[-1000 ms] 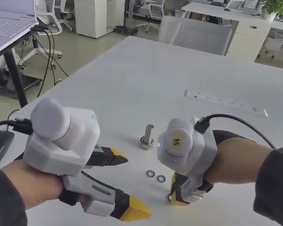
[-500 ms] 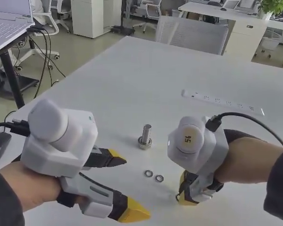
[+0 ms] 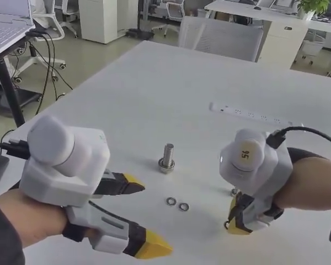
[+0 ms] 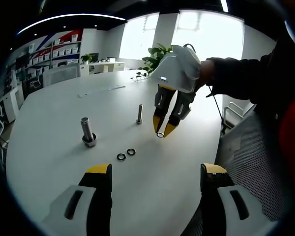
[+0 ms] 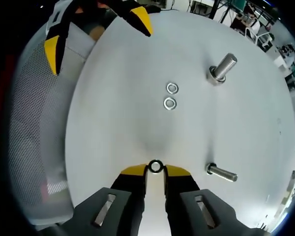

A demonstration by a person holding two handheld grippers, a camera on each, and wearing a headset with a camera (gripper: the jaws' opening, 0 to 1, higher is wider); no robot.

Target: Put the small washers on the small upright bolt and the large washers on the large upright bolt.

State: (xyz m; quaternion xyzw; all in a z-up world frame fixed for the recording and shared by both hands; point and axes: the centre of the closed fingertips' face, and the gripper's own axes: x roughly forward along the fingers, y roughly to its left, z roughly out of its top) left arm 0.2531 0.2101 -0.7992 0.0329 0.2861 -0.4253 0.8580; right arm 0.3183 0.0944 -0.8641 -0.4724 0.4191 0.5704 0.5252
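Shifting rightward, right gripper [image 3: 236, 225] is pinching a washer [image 5: 156, 166] by its rim; tilting over the small bolt [image 5: 222, 172] is risking slippage. Left gripper [image 4: 157, 172] is hanging released.

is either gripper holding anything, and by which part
The right gripper pinches a washer by its rim between its tips; the left gripper is open, empty.

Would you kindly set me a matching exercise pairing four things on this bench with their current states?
Things:
A. large silver threaded bolt
B. pair of loose silver washers
C. single silver washer
D. yellow-tipped left gripper

States:
1. open, holding nothing
2. pinched by the right gripper
3. lying flat, side by side, on the white table
4. standing upright

Pairs: A-4, B-3, C-2, D-1.
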